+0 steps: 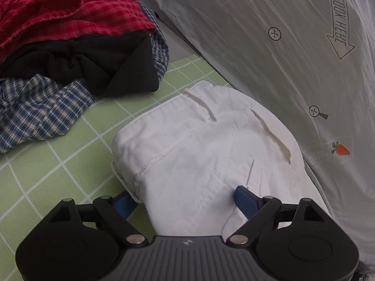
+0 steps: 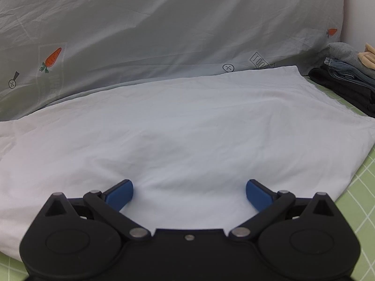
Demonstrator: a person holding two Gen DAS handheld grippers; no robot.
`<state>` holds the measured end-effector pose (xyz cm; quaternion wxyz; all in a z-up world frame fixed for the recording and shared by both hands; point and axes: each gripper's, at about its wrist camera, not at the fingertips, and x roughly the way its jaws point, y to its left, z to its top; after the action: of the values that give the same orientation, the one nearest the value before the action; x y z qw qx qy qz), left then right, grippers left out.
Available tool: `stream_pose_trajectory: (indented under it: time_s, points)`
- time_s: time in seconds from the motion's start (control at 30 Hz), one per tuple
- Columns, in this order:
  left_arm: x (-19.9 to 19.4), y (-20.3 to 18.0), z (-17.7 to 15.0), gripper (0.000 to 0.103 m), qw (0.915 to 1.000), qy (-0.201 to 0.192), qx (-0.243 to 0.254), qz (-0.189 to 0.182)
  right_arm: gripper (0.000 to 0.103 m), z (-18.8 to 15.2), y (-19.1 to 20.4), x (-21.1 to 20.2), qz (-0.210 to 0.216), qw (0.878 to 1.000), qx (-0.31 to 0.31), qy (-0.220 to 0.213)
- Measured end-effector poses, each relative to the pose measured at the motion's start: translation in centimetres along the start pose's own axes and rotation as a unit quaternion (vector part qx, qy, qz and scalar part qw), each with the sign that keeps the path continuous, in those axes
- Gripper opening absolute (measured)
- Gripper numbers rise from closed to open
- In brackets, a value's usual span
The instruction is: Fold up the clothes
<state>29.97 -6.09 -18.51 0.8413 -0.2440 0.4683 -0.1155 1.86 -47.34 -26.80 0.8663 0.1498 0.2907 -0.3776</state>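
White trousers lie folded on a green checked sheet, waistband and pocket slit facing up. My left gripper straddles their near end. One blue pad is tucked against the hem on the left, the other presses into the cloth on the right, and the fabric fills the gap between them. In the right wrist view the same white cloth spreads flat and wide. My right gripper hovers just over its near edge, open, with only flat fabric under the fingers.
A loose heap sits at upper left: a red checked garment, a black one and a blue plaid shirt. Pale bedding printed with carrots borders the far side. A folded stack of dark clothes and jeans stands far right.
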Motion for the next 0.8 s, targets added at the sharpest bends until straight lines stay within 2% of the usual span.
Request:
stream_pose_trajectory:
  time_s: [0.03,0.07,0.1,0.23,0.3,0.37,0.5,0.6,0.73,0.77,0.8]
  points:
    - [0.0,0.1,0.0,0.060,1.0000,-0.003,-0.002,-0.002,0.103,0.0,0.0,0.0,0.000,1.000,0.000,0.000]
    - [-0.1,0.0,0.0,0.047,0.9999,-0.009,0.005,0.001,0.103,0.0,0.0,0.0,0.000,1.000,0.000,0.000]
    - [-0.3,-0.4,-0.1,0.041,0.9996,-0.015,0.021,0.006,0.103,0.0,0.0,0.0,0.000,1.000,0.000,0.000]
    - [-1.4,-3.0,-0.6,0.027,0.9934,-0.048,0.102,0.022,0.103,-0.1,0.1,0.0,0.000,1.000,0.000,0.000]
    - [-2.5,-4.7,-0.8,0.019,0.9883,-0.077,0.131,0.005,0.103,-0.1,0.0,0.0,0.000,1.000,-0.001,0.000]
    - [-3.5,-6.5,-1.0,0.017,0.9826,-0.093,0.159,-0.024,0.103,-0.1,0.0,0.0,0.000,1.000,-0.001,0.000]
    - [-4.3,-10.6,-2.1,0.017,0.9686,-0.100,0.211,-0.084,0.103,-0.1,0.1,-0.1,-0.001,1.000,-0.001,0.000]
    - [-4.4,-13.5,-4.0,0.016,0.9533,-0.090,0.253,-0.138,0.103,-0.1,0.2,-0.1,-0.001,1.000,-0.001,0.000]
    - [-3.1,-16.7,-7.5,0.016,0.9274,-0.049,0.319,-0.188,0.103,-0.1,0.2,-0.1,-0.001,1.000,-0.001,0.000]
    - [-2.5,-17.4,-8.4,0.018,0.9224,-0.033,0.330,-0.198,0.103,-0.1,0.2,-0.1,-0.002,1.000,-0.001,0.000]
    - [-1.4,-17.7,-9.2,0.025,0.9223,-0.008,0.329,-0.203,0.103,-0.1,0.2,-0.1,-0.002,1.000,-0.001,0.000]
